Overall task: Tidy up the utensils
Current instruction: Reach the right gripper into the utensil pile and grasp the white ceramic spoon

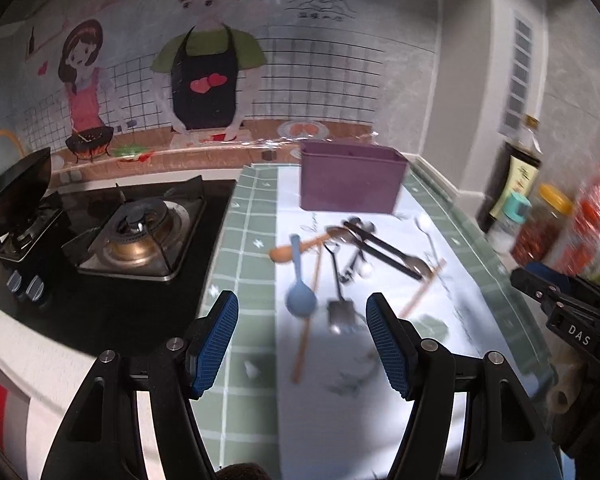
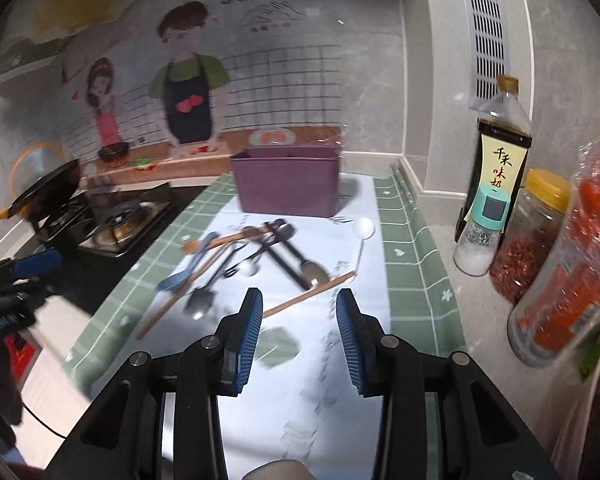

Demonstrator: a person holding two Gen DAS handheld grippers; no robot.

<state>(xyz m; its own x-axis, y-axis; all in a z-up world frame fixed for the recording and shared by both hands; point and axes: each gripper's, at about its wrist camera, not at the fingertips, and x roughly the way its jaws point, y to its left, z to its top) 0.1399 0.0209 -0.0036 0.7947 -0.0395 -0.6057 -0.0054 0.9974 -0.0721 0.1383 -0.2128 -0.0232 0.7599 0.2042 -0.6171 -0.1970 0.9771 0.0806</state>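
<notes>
A loose heap of utensils lies on the white cloth over the counter, short of the purple plastic bin at the back. Both grippers hover empty with jaws apart. The wooden chopstick runs crosswise just ahead of the right gripper, so that hand seems nearer; the blue plastic spoon lies lengthwise ahead of the left gripper.

Black left tool with ribbed blue pads (silver screws).
</notes>
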